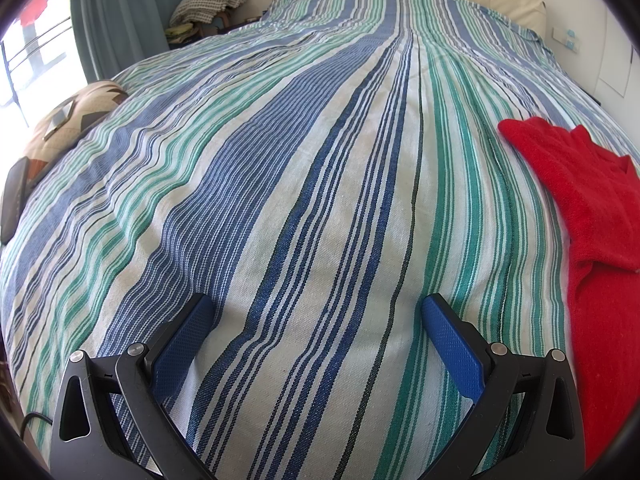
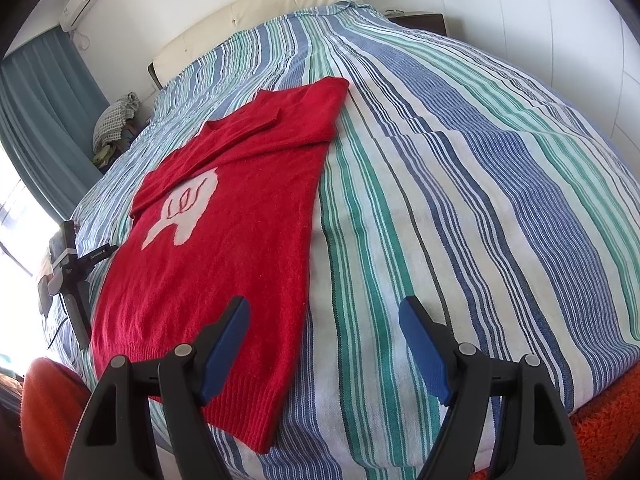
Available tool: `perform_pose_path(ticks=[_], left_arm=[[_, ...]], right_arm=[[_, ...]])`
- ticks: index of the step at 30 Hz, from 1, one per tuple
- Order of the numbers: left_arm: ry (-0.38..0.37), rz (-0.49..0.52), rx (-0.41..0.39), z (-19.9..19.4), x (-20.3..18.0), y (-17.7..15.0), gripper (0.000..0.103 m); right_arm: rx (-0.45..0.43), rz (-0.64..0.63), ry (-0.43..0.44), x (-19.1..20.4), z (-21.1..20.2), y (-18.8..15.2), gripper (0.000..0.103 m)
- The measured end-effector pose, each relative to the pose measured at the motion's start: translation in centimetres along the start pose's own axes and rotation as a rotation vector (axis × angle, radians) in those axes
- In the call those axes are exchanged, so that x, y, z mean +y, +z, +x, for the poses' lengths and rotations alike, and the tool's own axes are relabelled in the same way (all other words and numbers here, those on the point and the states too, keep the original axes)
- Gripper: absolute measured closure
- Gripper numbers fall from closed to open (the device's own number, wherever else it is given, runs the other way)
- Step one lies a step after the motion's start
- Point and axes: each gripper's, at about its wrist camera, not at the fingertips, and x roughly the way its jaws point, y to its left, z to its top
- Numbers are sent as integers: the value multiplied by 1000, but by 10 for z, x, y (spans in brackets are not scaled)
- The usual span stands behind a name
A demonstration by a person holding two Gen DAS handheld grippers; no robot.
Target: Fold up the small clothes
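1. Folding begins with a good hold, so judging from how things lie, the step in hand is to reach for the red sweater [image 2: 224,240], which lies flat on the striped bedspread [image 2: 460,200] with one sleeve already turned in across its chest and a pale motif showing on the front.
2. The right gripper [image 2: 324,324] has its jaws standing wide apart with nothing between the pads; it hovers over the bed's near edge.
3. The left gripper [image 1: 318,320] is likewise spread wide and empty, above bare stripes toward the near edge.
4. Relative to the right jaws, the sweater's ribbed hem lies just beside and partly under the left finger, while its right side edge runs up between the two fingers toward the headboard [image 2: 256,12].
5. Relative to the left jaws, the sweater [image 1: 592,240] sits off to the right, apart from both fingers.
6. To do it well, I would take the hem corners low and pinch the knit alone, not the bedspread beneath.
7. Both hands should lift together, so the fold stays square and the tucked sleeve does not slip out.
8. The knit looks soft and loose; a shallow pinch may slip.
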Motion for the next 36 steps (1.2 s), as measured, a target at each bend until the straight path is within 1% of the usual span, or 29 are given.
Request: perform_pose_path(ticks=[36], left_arm=[[0, 0, 0, 0, 0, 0, 0]], right_arm=[[0, 18, 8, -3, -2, -1, 27]])
